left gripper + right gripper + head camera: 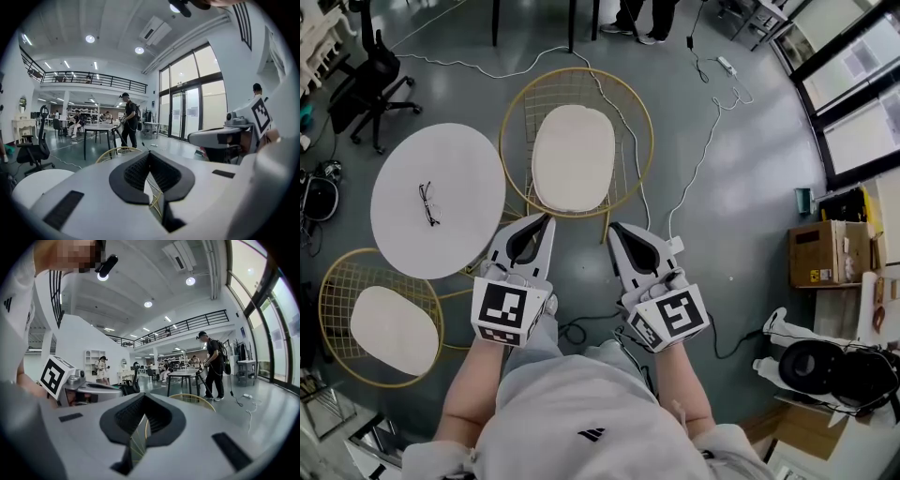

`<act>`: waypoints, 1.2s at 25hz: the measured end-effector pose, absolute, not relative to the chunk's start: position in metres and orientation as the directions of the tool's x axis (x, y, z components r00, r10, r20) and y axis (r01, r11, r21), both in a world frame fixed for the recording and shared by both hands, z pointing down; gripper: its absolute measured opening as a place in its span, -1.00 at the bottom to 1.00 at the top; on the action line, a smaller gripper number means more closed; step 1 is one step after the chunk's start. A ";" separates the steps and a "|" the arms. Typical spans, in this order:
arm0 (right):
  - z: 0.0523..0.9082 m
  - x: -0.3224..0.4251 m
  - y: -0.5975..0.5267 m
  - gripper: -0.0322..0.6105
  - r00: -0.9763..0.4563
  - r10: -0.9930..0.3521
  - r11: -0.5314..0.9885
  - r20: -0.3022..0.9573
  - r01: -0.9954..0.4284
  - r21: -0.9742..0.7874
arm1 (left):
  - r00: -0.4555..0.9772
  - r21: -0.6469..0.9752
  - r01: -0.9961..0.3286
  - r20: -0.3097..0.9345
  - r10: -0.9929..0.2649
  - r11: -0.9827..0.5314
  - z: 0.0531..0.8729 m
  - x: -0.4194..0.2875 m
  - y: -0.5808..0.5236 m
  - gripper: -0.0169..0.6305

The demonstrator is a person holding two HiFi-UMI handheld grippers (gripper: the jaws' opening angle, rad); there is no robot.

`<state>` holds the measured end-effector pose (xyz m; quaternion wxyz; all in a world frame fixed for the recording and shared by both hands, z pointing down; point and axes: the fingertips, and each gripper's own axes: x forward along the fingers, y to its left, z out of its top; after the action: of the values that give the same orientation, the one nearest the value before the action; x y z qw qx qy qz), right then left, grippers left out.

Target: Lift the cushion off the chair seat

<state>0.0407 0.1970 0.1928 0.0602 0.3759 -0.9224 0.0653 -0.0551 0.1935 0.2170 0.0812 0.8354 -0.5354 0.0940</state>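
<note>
A cream oval cushion (573, 156) lies on the seat of a gold wire chair (515, 105) ahead of me. Both grippers hover side by side just short of the chair's near rim, apart from the cushion. The left gripper (546, 218) is shut with nothing in it, and the right gripper (614, 227) is shut and empty too. In the left gripper view the closed gripper (149, 153) points at the chair's gold rim (115, 151). From the right gripper view, the closed gripper (143, 397) faces the chair back (194, 399).
A round white table (437, 199) with glasses (428, 203) stands left of the chair. A second gold chair with a cushion (392, 328) sits at lower left. White cables (705, 150) cross the floor. A black office chair (370, 86) is far left, boxes (825, 251) at right.
</note>
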 end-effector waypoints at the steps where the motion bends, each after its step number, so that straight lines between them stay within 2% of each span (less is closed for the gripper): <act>1: 0.193 0.036 0.195 -0.87 -0.707 -0.689 0.704 0.157 -0.705 -0.085 | 0.416 0.040 -0.907 0.245 -0.876 -0.419 0.217 -0.059 0.191 -0.91; 10: 0.205 0.005 0.172 -0.87 -0.618 -0.771 0.596 0.154 -0.785 -0.168 | 0.517 0.057 -0.850 0.278 -0.810 -0.523 0.230 -0.097 0.164 -0.91; 18: 0.206 0.015 0.162 -0.87 -0.540 -0.824 0.519 0.173 -0.841 -0.152 | 0.569 0.071 -0.815 0.280 -0.773 -0.575 0.236 -0.094 0.145 -0.91; 30: 0.201 0.023 0.125 -0.87 -0.561 -0.811 0.545 0.165 -0.827 -0.136 | 0.544 0.071 -0.834 0.276 -0.793 -0.547 0.234 -0.088 0.115 -0.91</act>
<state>0.0229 0.1247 0.2012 0.0412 0.4665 -0.8779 0.0994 -0.0882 0.1146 0.2336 0.0973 0.8731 -0.4657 0.1060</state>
